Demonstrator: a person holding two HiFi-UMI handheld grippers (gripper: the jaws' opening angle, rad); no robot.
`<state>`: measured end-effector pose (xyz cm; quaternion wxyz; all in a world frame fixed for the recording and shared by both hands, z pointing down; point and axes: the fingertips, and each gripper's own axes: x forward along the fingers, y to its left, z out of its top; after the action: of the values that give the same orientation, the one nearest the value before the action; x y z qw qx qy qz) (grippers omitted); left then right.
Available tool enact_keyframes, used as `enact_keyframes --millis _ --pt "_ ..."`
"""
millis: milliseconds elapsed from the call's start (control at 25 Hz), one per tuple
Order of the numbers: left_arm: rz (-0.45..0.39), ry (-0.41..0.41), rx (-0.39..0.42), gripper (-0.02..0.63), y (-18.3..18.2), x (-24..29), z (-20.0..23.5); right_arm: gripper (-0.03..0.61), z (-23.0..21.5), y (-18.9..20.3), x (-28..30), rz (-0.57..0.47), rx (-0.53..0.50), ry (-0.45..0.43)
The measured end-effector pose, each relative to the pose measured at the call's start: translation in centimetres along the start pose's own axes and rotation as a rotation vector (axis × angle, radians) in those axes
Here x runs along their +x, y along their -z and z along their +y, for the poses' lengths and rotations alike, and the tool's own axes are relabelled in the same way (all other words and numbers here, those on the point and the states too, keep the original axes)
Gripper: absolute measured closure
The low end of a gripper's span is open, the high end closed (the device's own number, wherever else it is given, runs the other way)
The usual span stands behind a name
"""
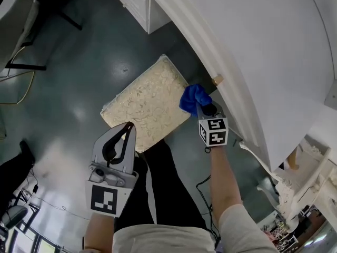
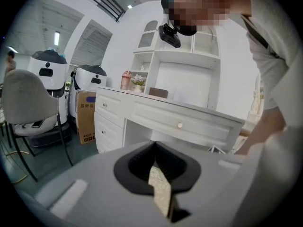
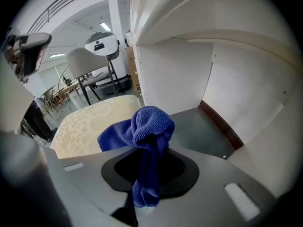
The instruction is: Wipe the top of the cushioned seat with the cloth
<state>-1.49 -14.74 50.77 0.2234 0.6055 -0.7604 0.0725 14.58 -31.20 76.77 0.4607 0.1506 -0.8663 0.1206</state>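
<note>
Right gripper (image 1: pixel 202 109): jaws clamped on a bunched blue cloth (image 1: pixel 194 98), which bulges out past the jaw tips; a tail of it hangs back into the jaw recess in the right gripper view. In the head view the cloth sits at the 3 o'clock corner of the cushioned seat (image 1: pixel 147 101), overlapping its edge; contact with the seat top cannot be confirmed. The seat is a cream patterned rectangle, set diagonally on the dark floor (image 1: pixel 79 62). Clearances: a white desk (image 1: pixel 263 46) runs from 12 to 4 o'clock, its edge just beside the seat's 2 o'clock side, with a drawer knob (image 1: pixel 217 80) near the cloth, so room is tight there. Open floor lies from 8 to 12 o'clock of the seat. The person's dark trouser legs (image 1: pixel 158 188) meet the seat's 6 o'clock edge. Left gripper (image 1: pixel 128 126): jaws drawn together to a thin slit, nothing gripped; the tips overlie the seat's 7 o'clock edge, height above it not readable. In the left gripper view a sliver of cream pattern shows through the slit. That view also shows a grey chair (image 2: pixel 26 98) and a cardboard box (image 2: pixel 86 117) at 9 o'clock beside the desk drawers. The left gripper covers part of the seat's near edge, and the seat's legs are not visible.
</note>
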Motion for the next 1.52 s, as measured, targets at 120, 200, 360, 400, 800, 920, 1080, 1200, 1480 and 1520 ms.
enact_keyframes --millis 120,200,360,400,800,920,1080,1200,1480,1520 --pt "-0.006 0.0 0.003 0.612 -0.4 0.3 -0.3 0.5 -0.2 -0.1 0.3 0.021 -0.015 0.007" --pt "-0.005 0.009 0.01 0.612 -0.6 0.4 -0.7 0.502 -0.2 -0.1 0.1 0.018 0.002 0.016" --pt "-0.003 0.033 0.016 0.612 -0.9 0.5 -1.2 0.5 -0.3 -0.2 -0.2 0.019 0.036 0.034" --pt "-0.005 0.037 0.019 0.612 -0.9 0.5 -1.2 0.5 -0.3 -0.3 -0.2 0.018 0.044 0.038" --pt "0.02 0.149 0.05 0.612 -0.2 -0.8 0.1 0.502 3.0 -1.4 -3.4 -0.08 0.21 0.086" --pt "0.027 0.181 0.073 0.612 -1.0 -1.6 1.0 0.502 4.8 -2.2 -4.7 -0.113 0.262 0.114" --pt "0.021 0.218 0.109 0.612 -2.8 -2.8 1.9 0.502 7.4 -3.6 -7.2 -0.166 0.329 0.137" --pt "0.004 0.271 0.135 0.612 -4.6 -3.1 2.3 0.503 8.7 -5.2 -9.5 -0.234 0.384 0.169" --pt "-0.036 0.359 0.172 0.612 -9.8 -5.2 1.4 0.503 11.9 -9.4 -17.2 -0.342 0.431 0.222" --pt "-0.05 0.374 0.181 0.614 -10.8 -5.6 1.1 0.503 12.2 -10.1 -18.5 -0.361 0.437 0.231"
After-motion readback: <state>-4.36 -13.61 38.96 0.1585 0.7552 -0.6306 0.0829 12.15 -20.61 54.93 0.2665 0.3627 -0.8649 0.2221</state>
